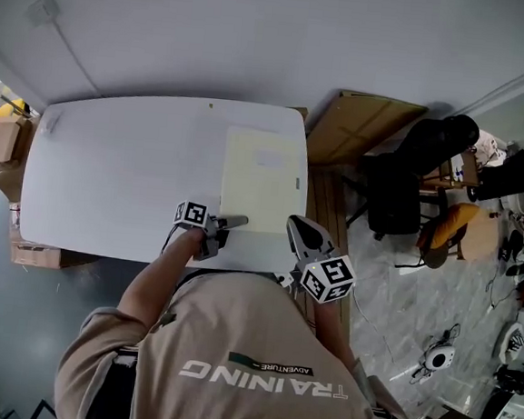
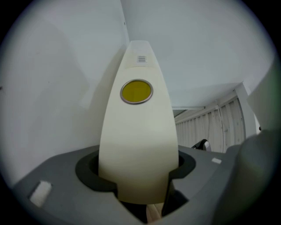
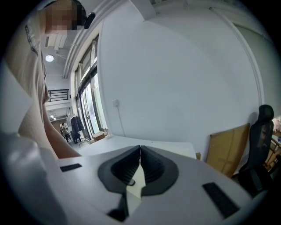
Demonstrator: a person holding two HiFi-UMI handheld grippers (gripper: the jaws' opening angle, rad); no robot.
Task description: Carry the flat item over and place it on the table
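Flat item (image 1: 260,181): pale cream sheet or envelope, thin, with a yellow round disc (image 2: 136,91) and a small printed label (image 2: 141,59) toward its far end. It lies flat on the right-hand part of the white table (image 1: 119,178), its long side close along the table's right edge. Handling, by judgement: very light, limp enough to bow when lifted by one corner, smooth-faced and apt to slide on the table top; not fragile, though it would crease under a hard pinch. Best taken at the near edge or corners, a hold at each corner keeping it level. Left claw (image 1: 238,220): clamped on the item's near-left corner, the sheet rising straight out from between its jaws in the left gripper view. Right claw (image 1: 295,225): at the near-right corner, jaws closed until the tips meet; a pale sliver shows in the slot below them, possibly the item's corner, though this cannot be confirmed. Surroundings: cardboard panel (image 1: 360,126) and black office chair (image 1: 410,181) beyond the table's right side.
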